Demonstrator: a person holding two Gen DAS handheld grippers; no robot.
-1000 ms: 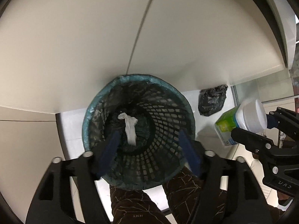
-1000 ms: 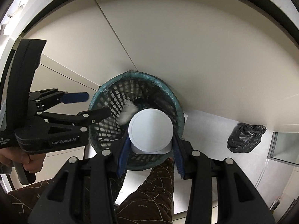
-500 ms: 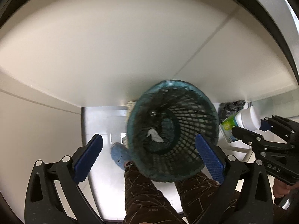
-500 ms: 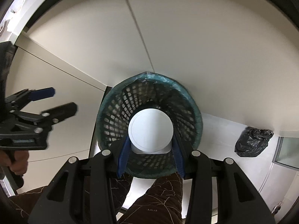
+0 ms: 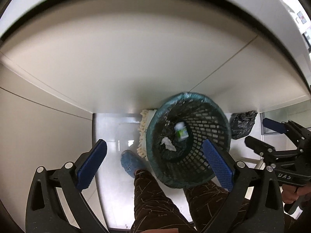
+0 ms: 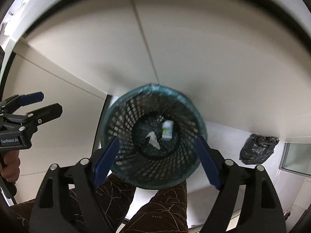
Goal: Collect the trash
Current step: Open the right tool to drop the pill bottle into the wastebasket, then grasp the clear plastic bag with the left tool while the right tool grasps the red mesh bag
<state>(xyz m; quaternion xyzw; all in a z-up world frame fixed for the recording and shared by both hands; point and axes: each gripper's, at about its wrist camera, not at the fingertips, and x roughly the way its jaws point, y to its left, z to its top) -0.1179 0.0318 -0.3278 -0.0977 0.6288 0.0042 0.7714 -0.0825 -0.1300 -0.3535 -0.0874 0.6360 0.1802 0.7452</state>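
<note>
Bottle [image 6: 167, 130] dropped into basket [image 6: 124, 114] beside tissue [image 6: 153, 139], right tongs [image 6: 157, 162] opening, empty.

Brown line-patterned trousers [image 5: 155, 203], blue shoe [image 5: 130, 163], black blue-padded tools with silver screws.

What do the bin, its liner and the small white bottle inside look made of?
Bin: moulded plastic lattice, matt, teal rim. Liner: thin glossy black plastic film, crinkled, probably a bag. Bottle: likely smooth white plastic with a green printed label; blurred, so uncertain.
</note>
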